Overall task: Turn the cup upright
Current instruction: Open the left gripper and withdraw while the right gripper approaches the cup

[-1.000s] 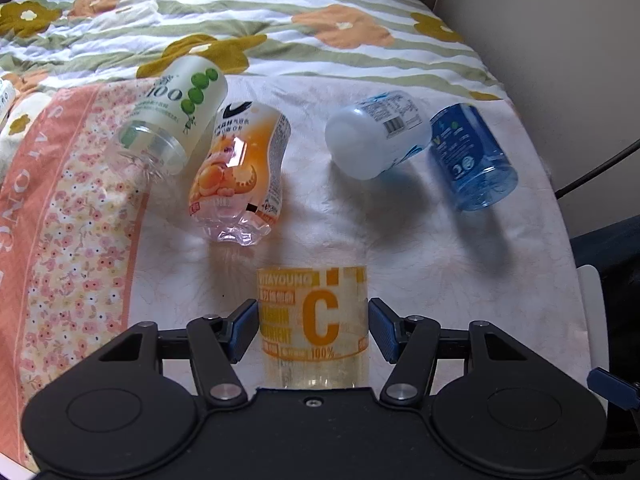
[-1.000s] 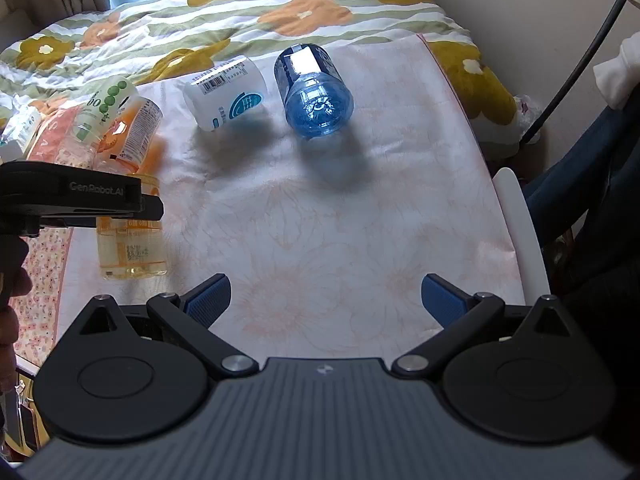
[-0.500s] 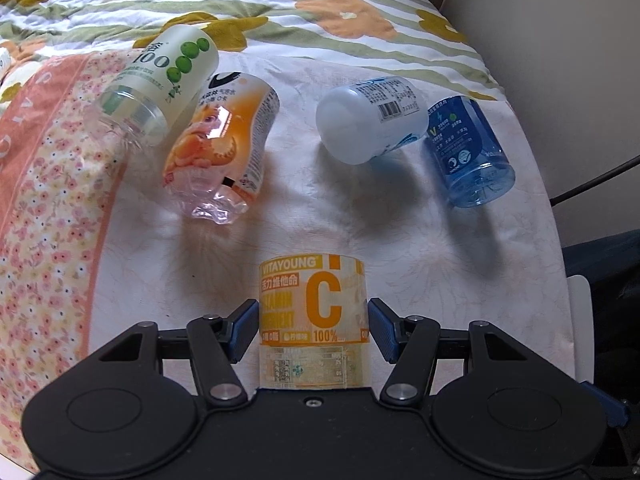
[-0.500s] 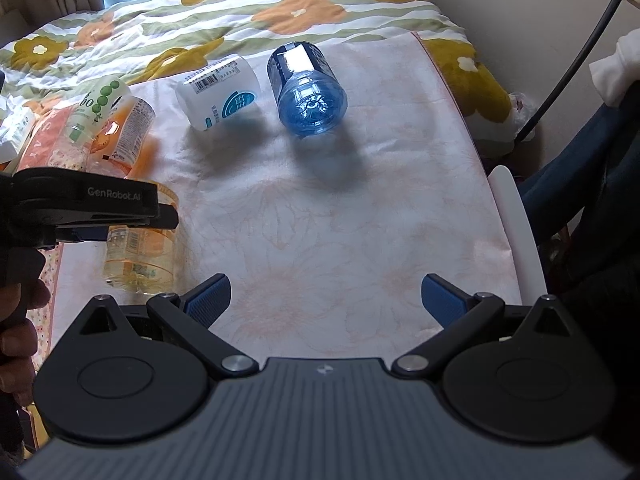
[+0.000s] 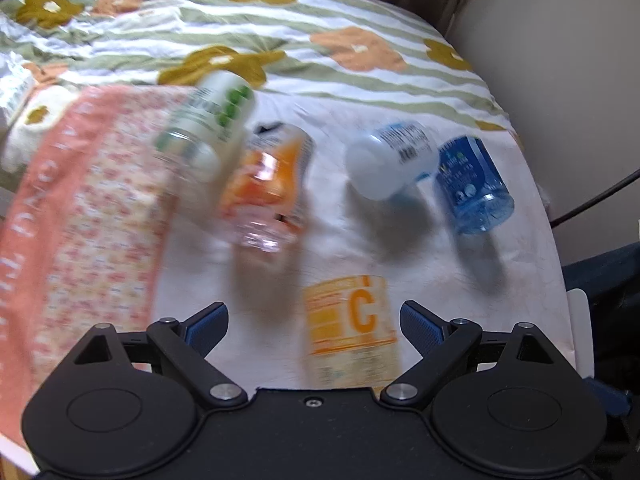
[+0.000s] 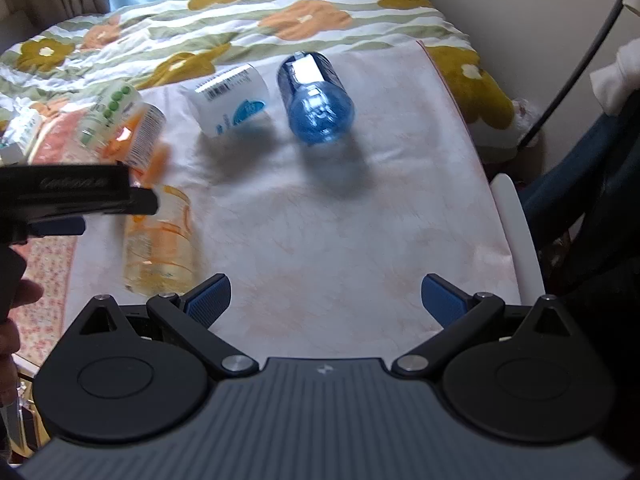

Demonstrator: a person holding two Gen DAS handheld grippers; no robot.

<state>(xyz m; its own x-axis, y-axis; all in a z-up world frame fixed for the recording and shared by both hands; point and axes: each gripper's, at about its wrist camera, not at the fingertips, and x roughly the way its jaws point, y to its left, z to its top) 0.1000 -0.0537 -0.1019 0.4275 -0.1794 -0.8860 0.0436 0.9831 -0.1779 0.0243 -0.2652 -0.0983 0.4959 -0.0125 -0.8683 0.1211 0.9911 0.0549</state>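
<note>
Left wrist view: the left hand-held gripper (image 5: pixel 314 322) gapes wide, the yellow cup (image 5: pixel 352 330) untouched between its fingers. The right hand-held gripper (image 6: pixel 326 296) is spread too, holding nothing.

1. My left gripper (image 5: pixel 314 326) is spread wide, fingers clear of the yellow cup (image 5: pixel 352 330), which stands between them nearer the right finger
2. Beyond lie four cups on their sides: green (image 5: pixel 208 124), orange (image 5: pixel 266 190), white (image 5: pixel 390 160), blue (image 5: pixel 472 184)
3. The picture is blurred
</note>
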